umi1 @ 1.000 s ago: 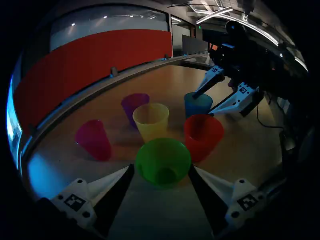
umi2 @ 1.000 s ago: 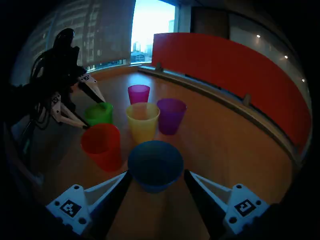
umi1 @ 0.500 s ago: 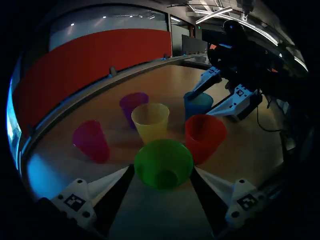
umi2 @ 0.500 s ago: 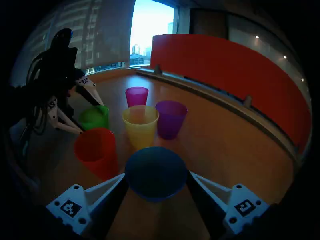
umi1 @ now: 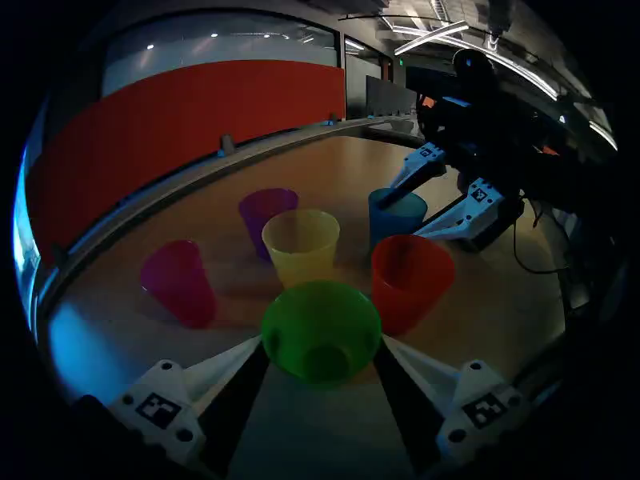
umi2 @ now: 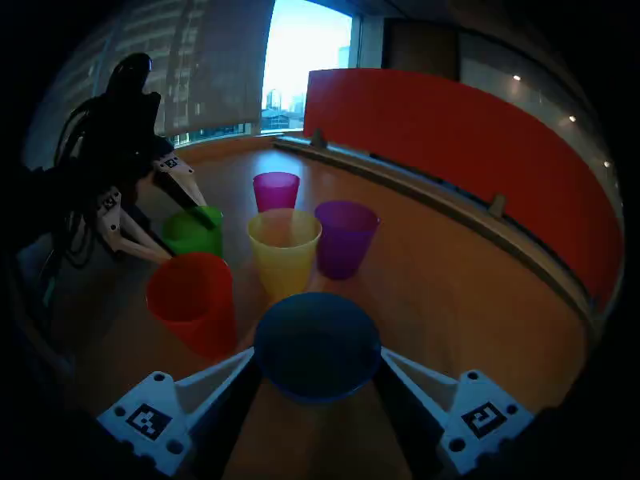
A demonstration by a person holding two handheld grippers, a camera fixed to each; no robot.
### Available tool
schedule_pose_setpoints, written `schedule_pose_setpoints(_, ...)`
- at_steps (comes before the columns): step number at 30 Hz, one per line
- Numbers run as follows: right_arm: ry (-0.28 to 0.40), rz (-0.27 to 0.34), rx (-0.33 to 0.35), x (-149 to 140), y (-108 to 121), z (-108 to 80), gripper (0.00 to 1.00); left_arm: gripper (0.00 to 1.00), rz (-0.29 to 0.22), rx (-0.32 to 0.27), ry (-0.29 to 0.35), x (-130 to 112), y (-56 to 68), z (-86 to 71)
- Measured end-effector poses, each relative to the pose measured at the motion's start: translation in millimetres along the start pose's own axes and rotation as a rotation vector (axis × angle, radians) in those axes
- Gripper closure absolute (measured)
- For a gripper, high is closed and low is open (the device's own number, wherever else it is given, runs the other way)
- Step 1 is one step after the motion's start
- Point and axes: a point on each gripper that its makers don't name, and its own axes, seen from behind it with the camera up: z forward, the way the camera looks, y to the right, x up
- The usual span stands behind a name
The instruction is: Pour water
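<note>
Left claw (umi1: 318,346): its fingertips lie against opposite sides of the green cup (umi1: 322,332), pinching it just below the rim. Whether the cup stands on the table (umi1: 336,168) or is raised off it cannot be told. Its inside is dark at the bottom; any water in it cannot be made out.

Right claw (umi2: 318,354): fingertips likewise pressed to both sides of the blue cup (umi2: 318,348). The interior is dark, contents not determinable.

Beyond the green cup in the left gripper view stand the yellow cup (umi1: 302,244) at centre, the red cup (umi1: 410,276) just to its right, the purple cup (umi1: 268,216) behind, and the magenta cup (umi1: 178,280) apart to the left. All are upright and open-topped.

Each view supplies the far side of the other's grip. The left gripper view shows the right claw spanning the blue cup, held by a dark figure. The right gripper view shows the left claw spanning the green cup.

The right gripper view takes in a bright window (umi2: 308,60). The left gripper view takes in ceiling light strips (umi1: 432,34). A red wall panel (umi1: 184,120) runs behind the table.
</note>
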Motion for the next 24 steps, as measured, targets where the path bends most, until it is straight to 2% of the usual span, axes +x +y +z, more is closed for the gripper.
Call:
schedule_pose_setpoints(6, 0.012, -0.007, -0.001, 4.0, -0.5, -4.5, 0.11, 0.15, -0.001, 0.007, 0.020, 9.1, -0.9, -4.2)
schedule_pose_setpoints(12, 0.051, 0.010, -0.012, 21.7, 2.4, -17.2, 0.11, 0.15, -0.016, 0.023, 0.051, 21.9, -2.8, -12.2)
schedule_pose_setpoints(17, 0.095, 0.028, -0.030, 45.9, 9.2, -34.3, 0.11, 0.15, -0.013, 0.051, 0.087, 38.9, -6.1, -25.6)
schedule_pose_setpoints(24, 0.161, 0.045, -0.053, 81.9, 15.0, -64.2, 0.11, 0.15, -0.019, 0.097, 0.158, 71.4, -11.4, -52.1)
